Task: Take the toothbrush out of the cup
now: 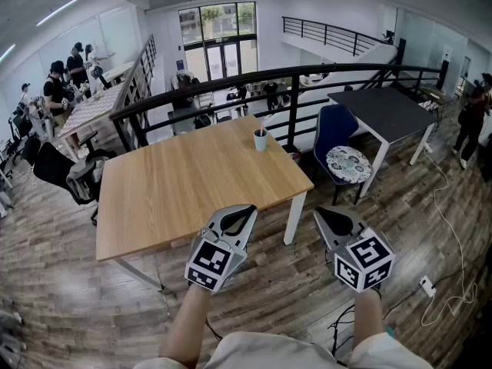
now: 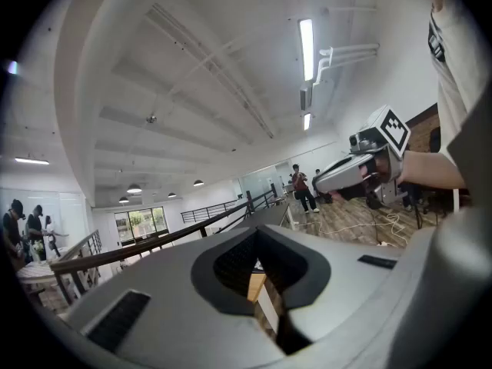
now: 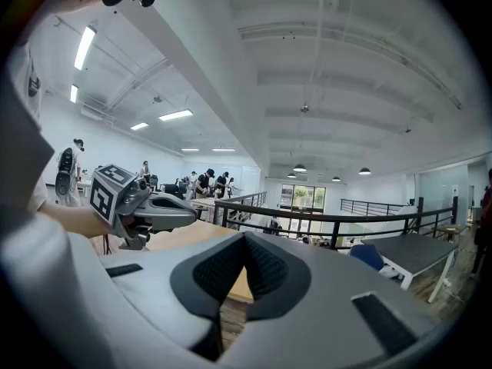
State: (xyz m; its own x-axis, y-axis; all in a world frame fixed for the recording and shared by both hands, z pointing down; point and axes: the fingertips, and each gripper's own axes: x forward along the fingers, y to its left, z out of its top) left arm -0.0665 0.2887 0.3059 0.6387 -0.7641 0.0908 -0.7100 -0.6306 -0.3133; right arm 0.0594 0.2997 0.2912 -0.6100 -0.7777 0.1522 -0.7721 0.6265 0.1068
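A small pale cup [image 1: 260, 140] stands upright near the far right edge of the wooden table [image 1: 177, 194], with a thin toothbrush [image 1: 262, 127] sticking out of it. Both grippers are held low in front of the table's near edge, well short of the cup. My left gripper [image 1: 244, 214] is shut with nothing in it, tips over the table's front corner. My right gripper [image 1: 329, 215] is shut and empty too, off the table above the floor. In the left gripper view the jaws [image 2: 261, 274] meet over the table edge; the right gripper view shows the same [image 3: 244, 274].
A black railing [image 1: 292, 75] runs behind the table. A blue chair with a patterned cushion [image 1: 347, 162] and a dark table [image 1: 392, 110] stand at the right. A cable and power strip [image 1: 427, 286] lie on the wooden floor. People stand at the far left and right.
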